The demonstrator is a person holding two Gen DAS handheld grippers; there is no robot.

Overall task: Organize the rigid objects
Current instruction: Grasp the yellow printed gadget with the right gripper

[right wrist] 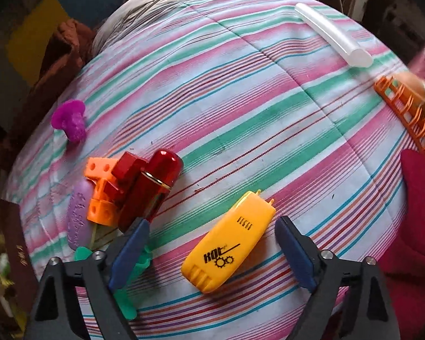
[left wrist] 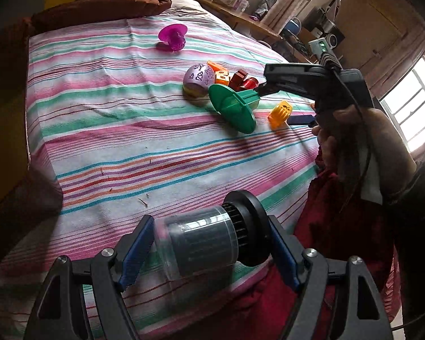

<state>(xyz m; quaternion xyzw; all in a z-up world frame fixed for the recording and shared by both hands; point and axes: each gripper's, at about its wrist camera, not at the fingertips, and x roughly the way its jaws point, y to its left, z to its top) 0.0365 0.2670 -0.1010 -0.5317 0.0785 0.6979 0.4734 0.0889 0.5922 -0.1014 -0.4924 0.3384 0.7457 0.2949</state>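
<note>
Clear plastic jar (left wrist: 201, 243) with a black lid sits nearest the lens, clamped across its ends by the left tongs (left wrist: 209, 250), one pad on the base and one on the lid, just above the striped bed (left wrist: 104, 130). Going down in size, it is the bulkiest piece: stiff, probably light, with a smooth wall that could slip, so the end-to-end grip looks sound. Next comes the green funnel-shaped piece (left wrist: 232, 107), lying tilted in the pile beside a lilac egg (left wrist: 198, 80); its thin rim may flex, so its ribbed stem is likely the better hold. Just beyond the right tongs (right wrist: 212, 252), whose jaws stand wide apart with nothing pressed, lies the yellow case (right wrist: 229, 240) flat on the bed; it looks hard, light and slick, best pinched across its narrow sides. A red glossy tube (right wrist: 153, 187) and orange blocks (right wrist: 102, 195) touch each other in the pile, small and rigid. The purple cup-like toy (left wrist: 172, 38) lies well apart, farther up the bed.
</note>
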